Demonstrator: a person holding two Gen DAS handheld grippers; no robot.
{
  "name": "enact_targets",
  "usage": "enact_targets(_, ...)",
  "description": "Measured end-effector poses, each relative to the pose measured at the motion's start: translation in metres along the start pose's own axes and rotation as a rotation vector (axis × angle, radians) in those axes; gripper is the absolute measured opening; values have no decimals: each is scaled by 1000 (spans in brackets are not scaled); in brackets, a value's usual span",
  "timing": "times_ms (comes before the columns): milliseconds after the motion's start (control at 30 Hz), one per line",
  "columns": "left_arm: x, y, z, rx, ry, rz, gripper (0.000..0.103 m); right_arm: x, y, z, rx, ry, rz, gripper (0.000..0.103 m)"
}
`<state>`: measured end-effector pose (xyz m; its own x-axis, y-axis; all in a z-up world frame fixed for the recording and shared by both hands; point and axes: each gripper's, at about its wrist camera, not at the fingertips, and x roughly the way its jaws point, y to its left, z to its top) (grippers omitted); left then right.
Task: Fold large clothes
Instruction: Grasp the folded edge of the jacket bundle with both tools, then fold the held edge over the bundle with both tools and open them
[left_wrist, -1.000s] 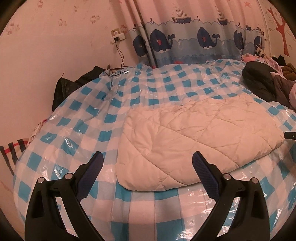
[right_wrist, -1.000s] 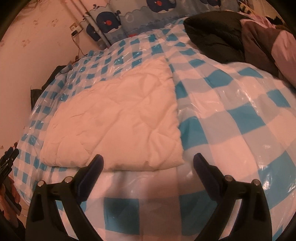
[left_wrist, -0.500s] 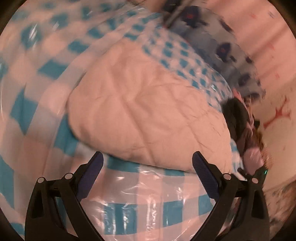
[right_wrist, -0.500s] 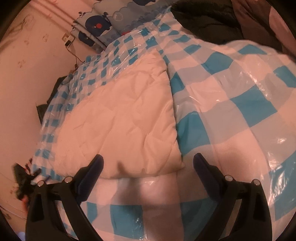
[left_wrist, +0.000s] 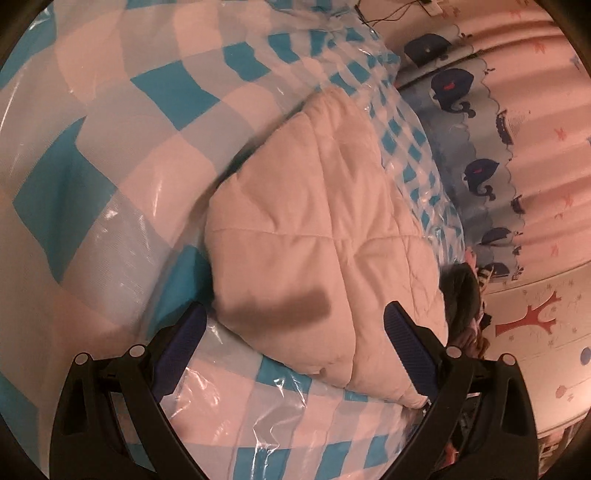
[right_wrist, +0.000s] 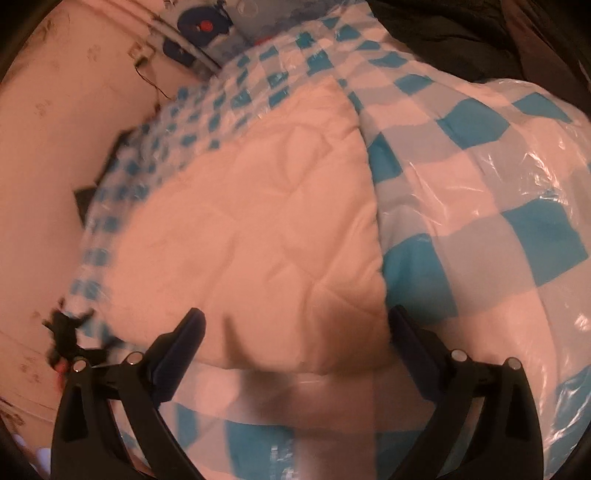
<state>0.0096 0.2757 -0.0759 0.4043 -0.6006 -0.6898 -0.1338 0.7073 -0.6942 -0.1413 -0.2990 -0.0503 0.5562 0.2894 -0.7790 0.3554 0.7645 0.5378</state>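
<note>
A cream quilted garment (left_wrist: 317, 236) lies folded flat on the blue-and-white checked bed cover (left_wrist: 110, 155) under clear plastic. My left gripper (left_wrist: 295, 343) is open and hovers just over the garment's near left corner, its fingers casting a shadow on the fabric. In the right wrist view the same cream garment (right_wrist: 258, 236) fills the middle. My right gripper (right_wrist: 295, 339) is open too, spread over the garment's near right corner. Neither gripper holds anything.
A pile of dark clothes (right_wrist: 461, 29) lies at the far right of the bed. Whale-print curtains (left_wrist: 476, 155) hang behind the bed. A wall socket with a cable (right_wrist: 142, 55) sits on the pink wall. The checked cover (right_wrist: 498, 221) extends right of the garment.
Both grippers have dropped closer to the garment's near corners. The left wrist view has rolled sideways and moved in; the right has advanced over the right corner. Both stayed open.
</note>
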Motion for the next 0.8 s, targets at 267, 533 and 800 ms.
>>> enact_targets(267, 30, -14, -3, 44, 98, 12, 93, 11, 8, 2, -16, 29, 30, 96)
enact_targets(533, 53, -40, 3, 141, 82, 112, 60, 6, 6, 13, -19, 43, 124, 25)
enact_targets(800, 0, -89, -5, 291, 99, 66, 31, -51, 26, 13, -57, -19, 223, 19)
